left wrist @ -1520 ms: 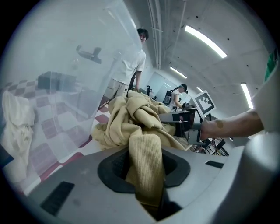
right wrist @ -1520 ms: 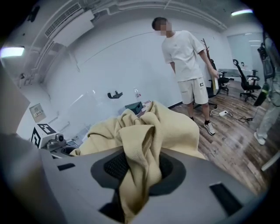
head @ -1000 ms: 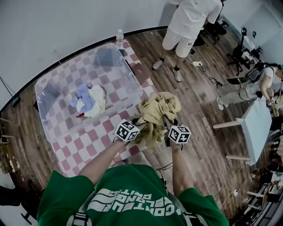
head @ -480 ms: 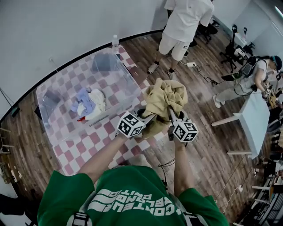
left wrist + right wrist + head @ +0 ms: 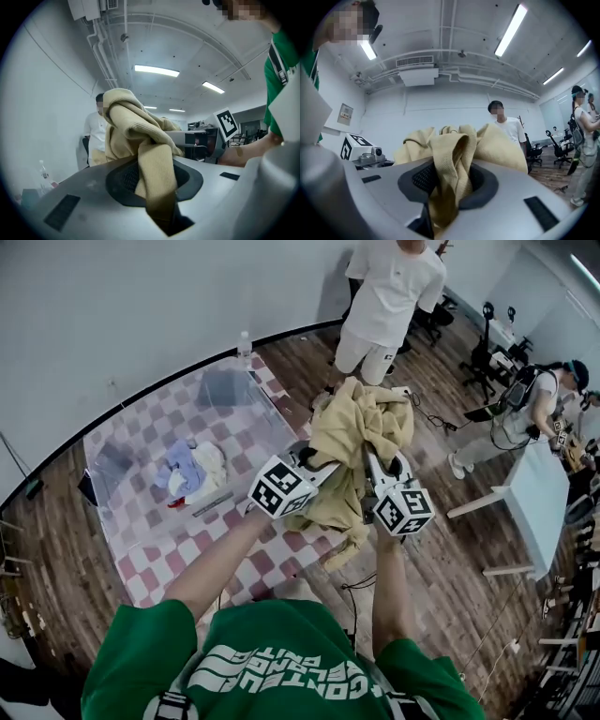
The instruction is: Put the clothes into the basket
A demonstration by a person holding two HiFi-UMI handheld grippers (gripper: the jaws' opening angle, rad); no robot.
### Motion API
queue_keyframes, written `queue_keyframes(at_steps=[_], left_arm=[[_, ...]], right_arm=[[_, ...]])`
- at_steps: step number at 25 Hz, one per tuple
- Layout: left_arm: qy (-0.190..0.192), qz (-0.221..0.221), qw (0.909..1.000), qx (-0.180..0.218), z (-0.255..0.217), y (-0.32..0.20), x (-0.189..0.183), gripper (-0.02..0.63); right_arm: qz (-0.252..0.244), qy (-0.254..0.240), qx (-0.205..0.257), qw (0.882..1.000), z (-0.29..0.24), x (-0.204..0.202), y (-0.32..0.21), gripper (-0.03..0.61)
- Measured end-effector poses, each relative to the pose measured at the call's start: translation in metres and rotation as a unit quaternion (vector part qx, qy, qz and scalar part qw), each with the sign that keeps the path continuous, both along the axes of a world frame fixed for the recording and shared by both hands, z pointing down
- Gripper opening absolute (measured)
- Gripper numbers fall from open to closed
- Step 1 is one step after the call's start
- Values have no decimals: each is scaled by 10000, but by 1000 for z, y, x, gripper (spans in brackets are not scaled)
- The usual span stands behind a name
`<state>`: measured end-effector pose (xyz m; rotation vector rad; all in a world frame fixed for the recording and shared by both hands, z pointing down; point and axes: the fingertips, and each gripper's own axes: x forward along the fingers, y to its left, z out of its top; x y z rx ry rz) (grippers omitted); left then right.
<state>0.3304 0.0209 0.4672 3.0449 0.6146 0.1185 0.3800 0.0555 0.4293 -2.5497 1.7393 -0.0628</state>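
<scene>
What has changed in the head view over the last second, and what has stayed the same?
Both hands rose toward the camera. The left gripper and right gripper lifted the tan garment higher, and its tail now hangs free below them. Neither grip changed: each gripper stays shut on the fabric. The clear bin, the clothes inside it and the checked mat stayed put.

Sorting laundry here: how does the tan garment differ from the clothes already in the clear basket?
The tan garment is one large piece, held aloft; the basket clothes are smaller blue and white pieces lying inside the clear basket. Both are crumpled.
</scene>
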Motion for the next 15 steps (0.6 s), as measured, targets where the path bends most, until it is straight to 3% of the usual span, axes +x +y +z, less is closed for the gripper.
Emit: queue_keyframes(at_steps=[6, 15], left_arm=[[440, -232, 9985, 242, -51, -22, -10, 85], [890, -921, 9907, 461, -118, -87, -37, 86]], right_arm=[[-252, 394, 325, 9984, -50, -18, -25, 106], [-901, 856, 789, 9891, -117, -49, -92, 106]])
